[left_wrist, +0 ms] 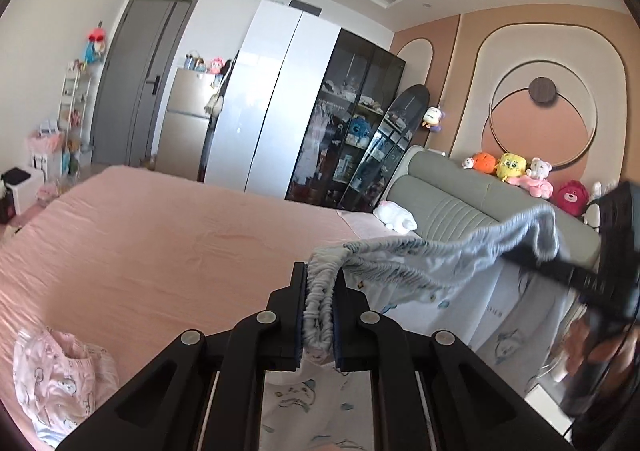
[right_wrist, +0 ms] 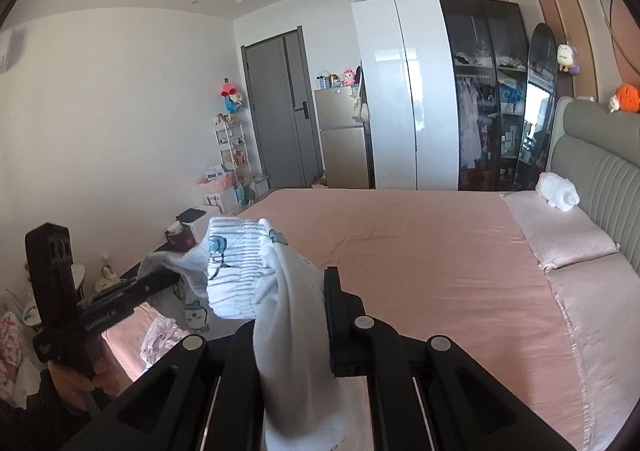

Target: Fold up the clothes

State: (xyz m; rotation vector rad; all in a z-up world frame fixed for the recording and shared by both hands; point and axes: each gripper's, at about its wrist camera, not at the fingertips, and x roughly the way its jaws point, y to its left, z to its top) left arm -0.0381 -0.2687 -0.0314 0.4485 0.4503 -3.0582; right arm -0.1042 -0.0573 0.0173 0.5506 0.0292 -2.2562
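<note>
- Pink sheet covers the bed [left_wrist: 168, 235], and at its near left corner lies a crumpled pink garment [left_wrist: 56, 375] printed with small cartoon figures.
- The left claw [left_wrist: 320, 315] is clamped on the gathered elastic waistband of a pair of light blue-white children's pants [left_wrist: 440, 271] (small printed figures on the cloth), held up in the air above the bed's near edge.
- The waistband stretches from there to the right claw [right_wrist: 296, 315], whose jaws are closed on the other end; the cloth hides its left finger, and the rest of the pants hangs down between the two claws.
- A pale pink pillow [right_wrist: 560, 235] lies at the head of the bed, with a white soft toy [right_wrist: 558, 191] on it.
- Plush toys [left_wrist: 520, 175] sit in a row along the top of the grey headboard [left_wrist: 452, 207].
</note>
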